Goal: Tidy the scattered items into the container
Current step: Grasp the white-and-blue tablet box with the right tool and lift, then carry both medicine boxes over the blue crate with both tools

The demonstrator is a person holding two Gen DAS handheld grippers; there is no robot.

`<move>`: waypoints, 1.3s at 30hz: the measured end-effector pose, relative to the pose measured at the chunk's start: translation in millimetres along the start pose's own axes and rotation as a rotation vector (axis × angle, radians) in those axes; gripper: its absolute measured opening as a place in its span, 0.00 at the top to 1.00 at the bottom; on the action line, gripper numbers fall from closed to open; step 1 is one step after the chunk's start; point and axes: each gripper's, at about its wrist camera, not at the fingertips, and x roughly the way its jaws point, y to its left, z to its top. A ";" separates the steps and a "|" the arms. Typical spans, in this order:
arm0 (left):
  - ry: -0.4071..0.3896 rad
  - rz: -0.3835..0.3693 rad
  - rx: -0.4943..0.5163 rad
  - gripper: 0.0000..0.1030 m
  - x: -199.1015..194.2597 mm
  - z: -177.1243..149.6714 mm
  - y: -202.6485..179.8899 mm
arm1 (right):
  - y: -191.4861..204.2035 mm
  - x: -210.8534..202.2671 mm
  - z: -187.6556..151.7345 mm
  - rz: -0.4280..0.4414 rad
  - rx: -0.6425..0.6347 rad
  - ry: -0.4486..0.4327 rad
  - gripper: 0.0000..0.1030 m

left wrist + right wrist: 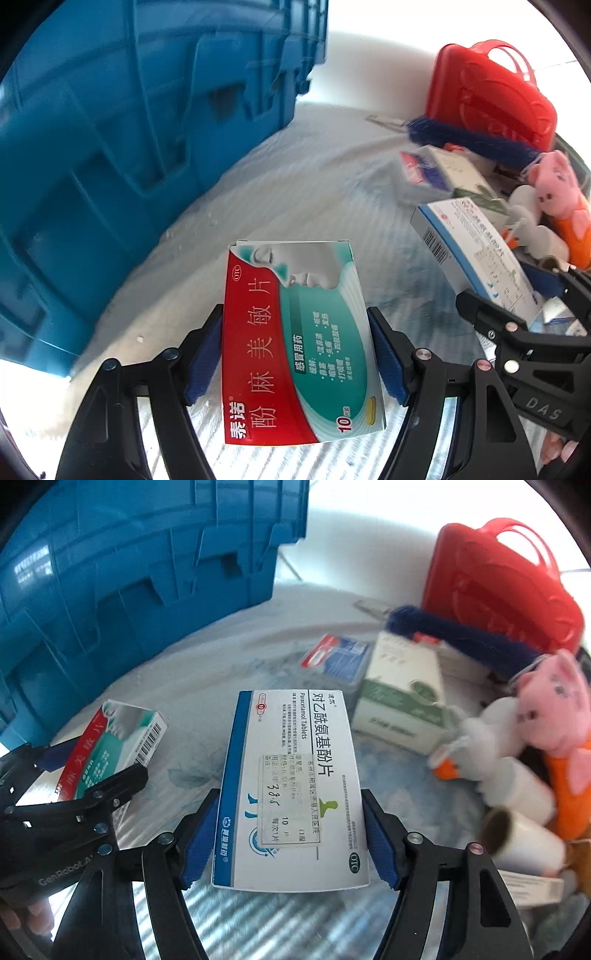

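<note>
My left gripper [295, 354] is shut on a red and green medicine box [295, 343], held above the pale cloth. It also shows in the right wrist view [110, 749] at the left. My right gripper [288, 834] is shut on a blue and white paracetamol box [291, 794]; this box shows in the left wrist view [476, 254] at the right. The big blue crate [110, 147] stands at the far left of both views [129, 572], close ahead of both grippers.
A red plastic case [498, 587] stands at the far right. In front of it lie a dark blue brush [458, 635], a green and white box [402, 698], a small red and blue pack [336, 657], a pink plush pig [550, 705] and white rolls [524, 834].
</note>
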 end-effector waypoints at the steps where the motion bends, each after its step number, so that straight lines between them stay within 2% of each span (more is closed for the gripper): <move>1: -0.011 -0.006 0.003 0.29 -6.8 2.6 -1.8 | -1.8 -9.5 1.3 -0.011 0.003 -0.013 0.31; 13: -0.190 -0.068 0.071 0.29 -124.6 50.6 -20.4 | 4.0 -137.3 41.6 -0.124 0.017 -0.189 0.31; 17: -0.277 -0.080 0.099 0.29 -172.4 67.9 -14.2 | 12.9 -188.7 56.8 -0.150 0.020 -0.263 0.30; 22: -0.402 -0.058 0.131 0.29 -223.5 90.9 6.1 | 41.8 -242.3 80.9 -0.197 0.003 -0.356 0.30; 28: -0.526 -0.035 0.125 0.29 -275.2 118.4 77.2 | 97.2 -284.0 115.3 -0.220 0.012 -0.465 0.30; 33: -0.544 0.007 0.106 0.29 -289.3 140.4 167.1 | 173.2 -284.2 155.5 -0.171 0.003 -0.502 0.30; 36: -0.515 0.033 0.118 0.29 -283.1 156.0 220.6 | 227.1 -273.0 182.2 -0.137 -0.009 -0.484 0.30; 39: -0.396 0.012 0.164 0.29 -260.0 177.3 264.9 | 271.0 -257.6 205.4 -0.141 -0.025 -0.444 0.30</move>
